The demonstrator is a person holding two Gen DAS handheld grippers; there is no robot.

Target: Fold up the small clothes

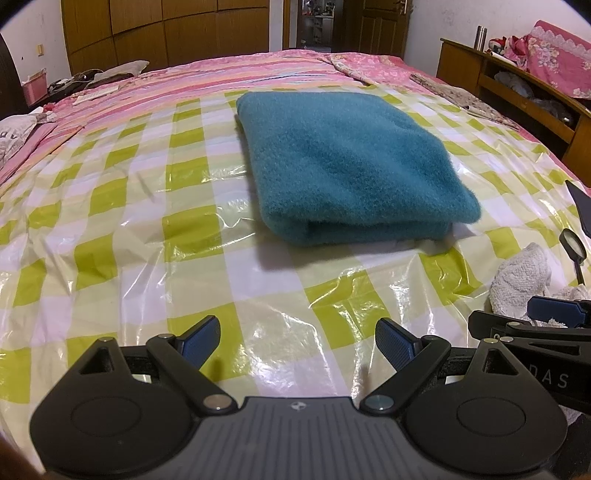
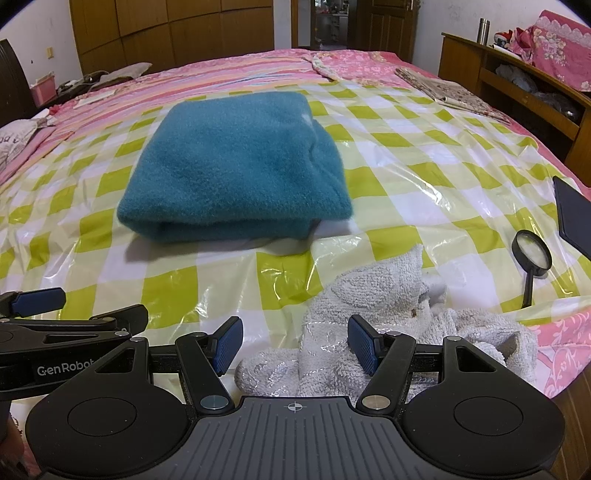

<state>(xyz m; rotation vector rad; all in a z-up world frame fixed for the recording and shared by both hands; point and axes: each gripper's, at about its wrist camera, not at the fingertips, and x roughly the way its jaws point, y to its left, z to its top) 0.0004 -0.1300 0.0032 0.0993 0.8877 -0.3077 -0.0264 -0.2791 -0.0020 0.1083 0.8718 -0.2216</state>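
A teal fleece garment point(image 1: 347, 162) lies folded into a thick rectangle on the green-checked plastic sheet point(image 1: 147, 229); it also shows in the right wrist view point(image 2: 236, 166). A crumpled white towel-like cloth point(image 2: 373, 317) lies near the bed's front right, also at the left wrist view's right edge point(image 1: 521, 280). My left gripper point(image 1: 297, 341) is open and empty, well short of the teal garment. My right gripper point(image 2: 295, 345) is open, with the white cloth's near edge lying between its fingers, not gripped.
A black magnifying glass point(image 2: 532, 258) and a flat black object point(image 2: 572, 218) lie at the sheet's right. A pink bedspread point(image 2: 229, 70) covers the far bed. A wooden headboard shelf point(image 2: 517, 85) stands at right, wardrobes point(image 2: 170, 33) and a doorway behind.
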